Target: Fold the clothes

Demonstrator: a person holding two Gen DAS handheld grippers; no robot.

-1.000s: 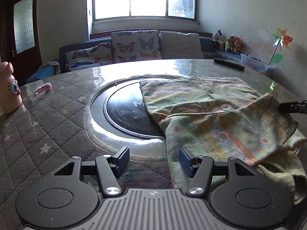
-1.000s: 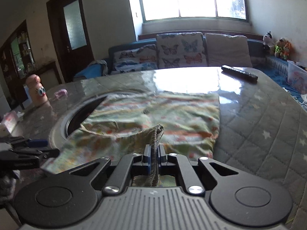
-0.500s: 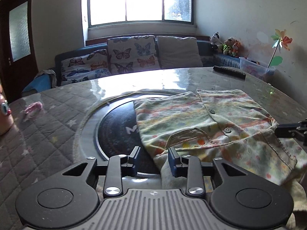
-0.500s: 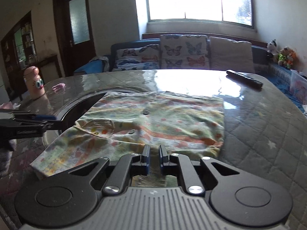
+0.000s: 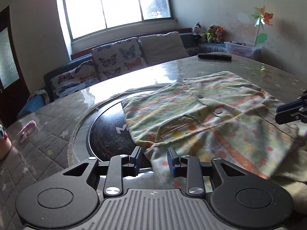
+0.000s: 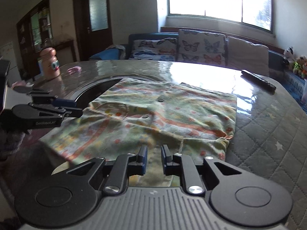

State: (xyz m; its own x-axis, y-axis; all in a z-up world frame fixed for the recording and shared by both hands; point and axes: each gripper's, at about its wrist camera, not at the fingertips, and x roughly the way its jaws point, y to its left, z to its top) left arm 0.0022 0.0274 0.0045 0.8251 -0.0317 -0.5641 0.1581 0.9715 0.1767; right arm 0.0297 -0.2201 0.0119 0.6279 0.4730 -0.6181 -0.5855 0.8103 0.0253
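Where lettering shows, left tongs (image 6: pixel 76 108) read "GenRobot.AI"

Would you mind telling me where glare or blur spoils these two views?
Left wrist view: the window is blown out, its glare whitens the table, and the shirt smears near the bottom right edge. Right wrist view: glare again on the table; the shirt blurs near the right claw.

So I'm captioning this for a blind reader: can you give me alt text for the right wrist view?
A pastel striped, flower-print shirt lies folded on a quilted table, with the open right gripper low over its near edge. The left gripper reaches in from the left beside the shirt; a remote control lies at the far right.
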